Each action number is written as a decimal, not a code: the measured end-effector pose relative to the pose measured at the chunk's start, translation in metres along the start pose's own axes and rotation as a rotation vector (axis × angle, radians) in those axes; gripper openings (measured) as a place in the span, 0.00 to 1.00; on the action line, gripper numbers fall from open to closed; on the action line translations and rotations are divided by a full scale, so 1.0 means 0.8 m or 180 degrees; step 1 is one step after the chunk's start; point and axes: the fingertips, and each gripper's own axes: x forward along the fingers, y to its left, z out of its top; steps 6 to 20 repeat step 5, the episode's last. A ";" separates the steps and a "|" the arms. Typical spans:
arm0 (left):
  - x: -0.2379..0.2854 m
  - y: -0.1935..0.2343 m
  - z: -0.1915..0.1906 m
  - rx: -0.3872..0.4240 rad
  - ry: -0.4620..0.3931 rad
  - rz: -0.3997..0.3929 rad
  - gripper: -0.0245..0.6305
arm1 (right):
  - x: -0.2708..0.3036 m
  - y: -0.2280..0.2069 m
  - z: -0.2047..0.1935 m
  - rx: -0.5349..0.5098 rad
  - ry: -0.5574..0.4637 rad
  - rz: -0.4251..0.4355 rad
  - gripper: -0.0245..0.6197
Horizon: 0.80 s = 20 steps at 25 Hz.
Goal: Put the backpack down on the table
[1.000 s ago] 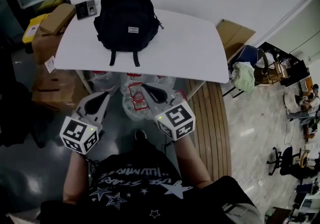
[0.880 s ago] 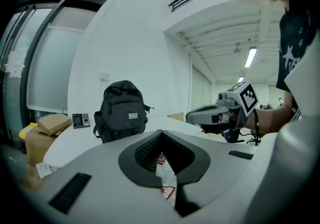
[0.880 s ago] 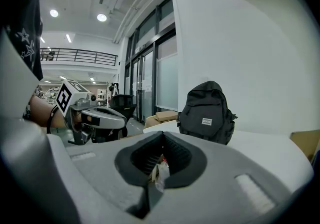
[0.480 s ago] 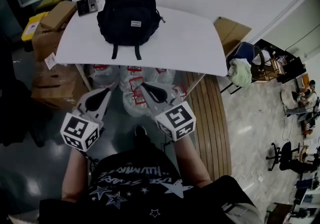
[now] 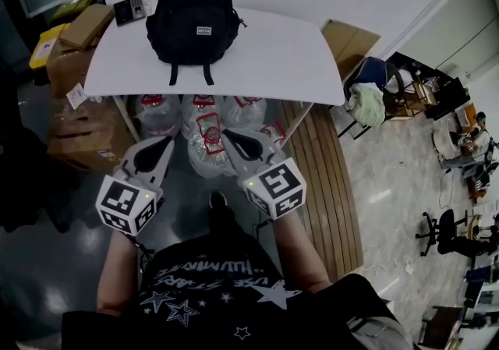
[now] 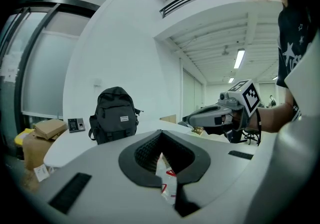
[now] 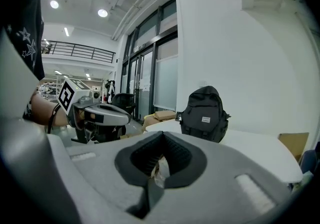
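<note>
Backpack [image 5: 192,13] on white table [image 5: 273,60], boxes [image 5: 82,27] beside, left gripper [image 5: 164,142], right gripper [image 5: 228,137] jaws clenched empty

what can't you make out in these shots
Backpack rear: all views, hidden by its own front.
Patch print: head view, too small.
Plastic packs: head view, tops hidden by the table.
Keypad keys: head view, too small.

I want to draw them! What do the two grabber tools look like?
The left gripper and right gripper are smooth grey shells narrowing to black ridged pads. Each carries a white cube with black square markers. The shirt is black with white stars.
</note>
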 end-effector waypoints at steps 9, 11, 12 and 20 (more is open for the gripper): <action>-0.023 -0.011 -0.007 0.0079 0.0021 -0.0036 0.05 | -0.010 0.027 -0.007 -0.0075 0.0064 0.0021 0.04; -0.023 -0.011 -0.007 0.0079 0.0021 -0.0036 0.05 | -0.010 0.027 -0.007 -0.0075 0.0064 0.0021 0.04; -0.023 -0.011 -0.007 0.0079 0.0021 -0.0036 0.05 | -0.010 0.027 -0.007 -0.0075 0.0064 0.0021 0.04; -0.023 -0.011 -0.007 0.0079 0.0021 -0.0036 0.05 | -0.010 0.027 -0.007 -0.0075 0.0064 0.0021 0.04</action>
